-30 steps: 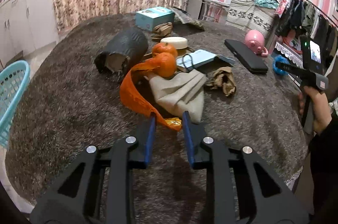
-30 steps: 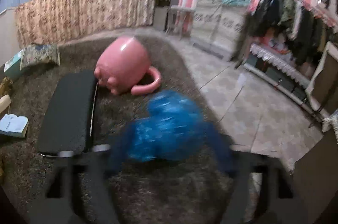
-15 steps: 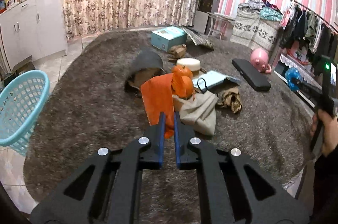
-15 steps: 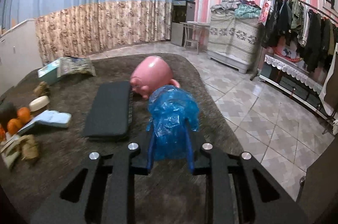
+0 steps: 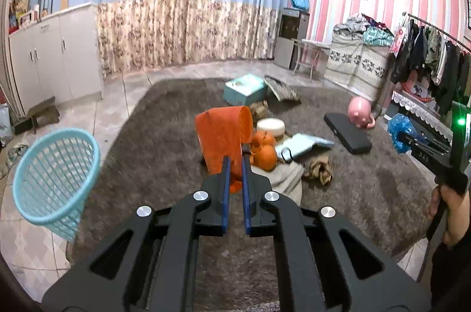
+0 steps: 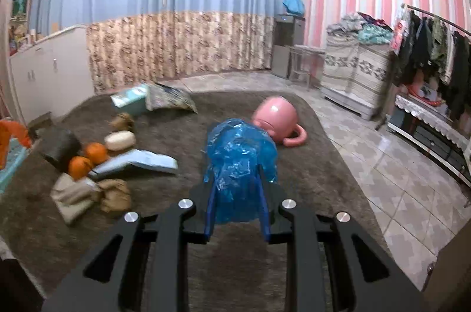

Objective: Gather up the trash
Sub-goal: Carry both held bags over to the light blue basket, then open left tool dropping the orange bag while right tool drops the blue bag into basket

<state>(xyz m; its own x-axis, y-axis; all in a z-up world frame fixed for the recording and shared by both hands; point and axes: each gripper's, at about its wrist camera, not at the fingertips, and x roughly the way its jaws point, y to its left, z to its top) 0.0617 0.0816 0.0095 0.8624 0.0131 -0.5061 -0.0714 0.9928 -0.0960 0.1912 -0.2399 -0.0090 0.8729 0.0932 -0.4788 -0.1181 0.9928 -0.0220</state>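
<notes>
Left gripper (image 5: 234, 164) clamped on orange bag (image 5: 222, 141); right gripper (image 6: 235, 179) seemingly pinching blue bag (image 6: 240, 156); basket (image 5: 53, 176) at nine o'clock.

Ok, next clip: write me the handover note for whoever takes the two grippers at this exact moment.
Left gripper: shut on the orange plastic bag, lifted clear of the rug.
Right gripper: shut on the crumpled blue plastic bag, also lifted.
Light blue mesh plastic basket: on the tiles off the rug's left edge; nothing visible in it.
Done: both bags picked up.
Left: drop both in the basket; the brown crumpled paper wad on the grey shaggy rug probably goes next.
</notes>
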